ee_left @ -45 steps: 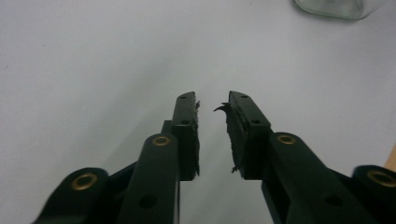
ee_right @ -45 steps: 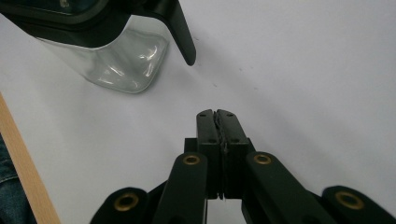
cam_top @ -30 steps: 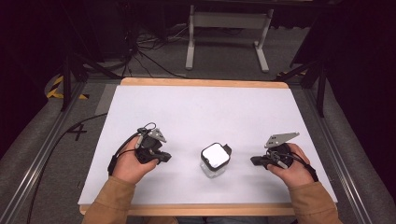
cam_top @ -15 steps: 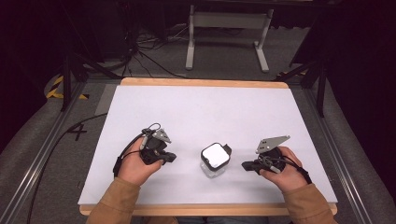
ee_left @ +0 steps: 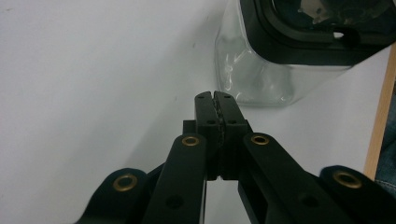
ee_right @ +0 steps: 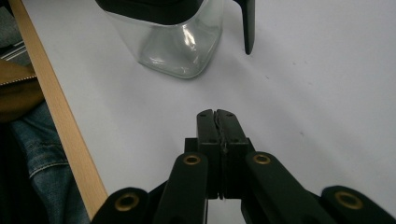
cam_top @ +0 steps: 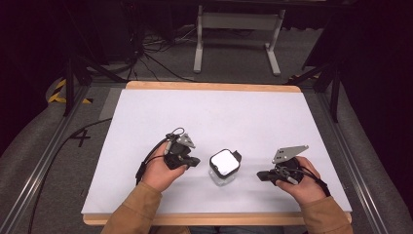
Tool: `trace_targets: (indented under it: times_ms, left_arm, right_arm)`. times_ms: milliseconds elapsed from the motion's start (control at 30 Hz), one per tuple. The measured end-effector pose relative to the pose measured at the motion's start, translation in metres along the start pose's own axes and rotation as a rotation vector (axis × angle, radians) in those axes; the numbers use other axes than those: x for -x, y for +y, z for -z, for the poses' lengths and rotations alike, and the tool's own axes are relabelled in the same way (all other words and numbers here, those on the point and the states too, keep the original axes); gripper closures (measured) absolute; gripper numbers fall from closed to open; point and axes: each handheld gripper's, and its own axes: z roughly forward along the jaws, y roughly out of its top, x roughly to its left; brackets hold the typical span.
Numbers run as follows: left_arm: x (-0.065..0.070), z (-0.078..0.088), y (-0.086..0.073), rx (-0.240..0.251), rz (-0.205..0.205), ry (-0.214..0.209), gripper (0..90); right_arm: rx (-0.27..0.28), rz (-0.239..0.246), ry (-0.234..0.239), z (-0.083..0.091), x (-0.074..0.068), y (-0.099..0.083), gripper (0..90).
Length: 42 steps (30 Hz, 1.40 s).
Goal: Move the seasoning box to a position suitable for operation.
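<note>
At the lower edge of the high view, the left gripper (cam_top: 194,162) sat left of centre and the right gripper (cam_top: 262,175) right of centre, each with its jaws pressed together on nothing. Between them, apart from both, a clear jar (cam_top: 224,168) with a black-rimmed white lid stood on the white table (cam_top: 214,117). Higher in the frame, a grey stand (cam_top: 237,29) stood on the floor.

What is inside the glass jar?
The glass jar looks empty through its clear walls: only reflections show. Its dark-rimmed lid with a white top covers the opening, so the upper part inside is hidden.
</note>
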Motion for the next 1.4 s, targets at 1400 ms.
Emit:
trace_targets:
  times_ms: [1400]
  left_arm:
    - [0.003,-0.033,0.015,-0.046,-0.032,-0.073,89.9]
  right_arm:
    - [0.003,-0.02,0.036,0.002,0.0,-0.007,89.7]
